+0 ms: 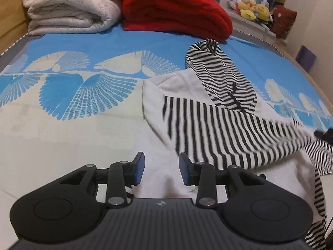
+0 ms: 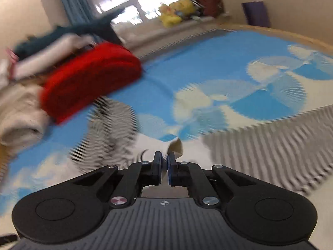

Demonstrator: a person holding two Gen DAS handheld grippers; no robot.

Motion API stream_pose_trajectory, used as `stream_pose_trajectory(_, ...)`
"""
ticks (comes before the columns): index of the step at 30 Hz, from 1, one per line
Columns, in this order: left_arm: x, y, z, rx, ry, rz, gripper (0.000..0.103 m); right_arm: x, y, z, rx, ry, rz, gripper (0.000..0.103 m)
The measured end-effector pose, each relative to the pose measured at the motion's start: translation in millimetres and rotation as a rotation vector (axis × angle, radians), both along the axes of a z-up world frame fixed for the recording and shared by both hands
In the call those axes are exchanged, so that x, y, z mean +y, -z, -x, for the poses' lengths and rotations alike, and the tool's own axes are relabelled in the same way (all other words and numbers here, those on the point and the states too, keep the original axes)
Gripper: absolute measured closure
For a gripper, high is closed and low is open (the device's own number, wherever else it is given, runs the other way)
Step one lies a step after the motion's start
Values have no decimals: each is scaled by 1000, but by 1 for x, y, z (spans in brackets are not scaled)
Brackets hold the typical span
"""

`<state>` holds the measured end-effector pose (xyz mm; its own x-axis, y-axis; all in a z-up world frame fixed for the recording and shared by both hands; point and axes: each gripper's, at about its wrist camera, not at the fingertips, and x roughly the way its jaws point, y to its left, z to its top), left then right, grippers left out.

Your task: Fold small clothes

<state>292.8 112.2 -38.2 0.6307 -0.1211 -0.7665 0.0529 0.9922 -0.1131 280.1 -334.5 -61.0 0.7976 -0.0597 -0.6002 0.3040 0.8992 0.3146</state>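
Left gripper [image 1: 162, 167] apart over striped garment [image 1: 218, 129]; right gripper [image 2: 164, 166] clamped on its hem.

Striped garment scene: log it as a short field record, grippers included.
surface: bed with blue and cream fan-print cover
garment: black-and-white striped top, crumpled, partly lifted to the right
left gripper: open, above white fabric, nothing gripped
right gripper: shut on a pale fabric edge
behind: red blanket beside cream blanket, both folded
image quality: right wrist view blurred
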Motion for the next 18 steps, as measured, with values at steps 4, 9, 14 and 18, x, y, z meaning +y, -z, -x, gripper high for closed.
stream_pose_trajectory(4,-1,2,0,6,2,3,63,-9,26,-10,197,97,75,97)
stream_pose_trajectory(9,-4,3,0,8,15,-1,63,3,14,-5,131,137,165,85)
stream_pose_trajectory(14,-6,6,-1,18,23,-11,63,17,19,-13,71,-49,59,82)
stream_pose_trajectory(18,-7,9,0,26,28,-20,63,10,59,-29,336,-40,34,79)
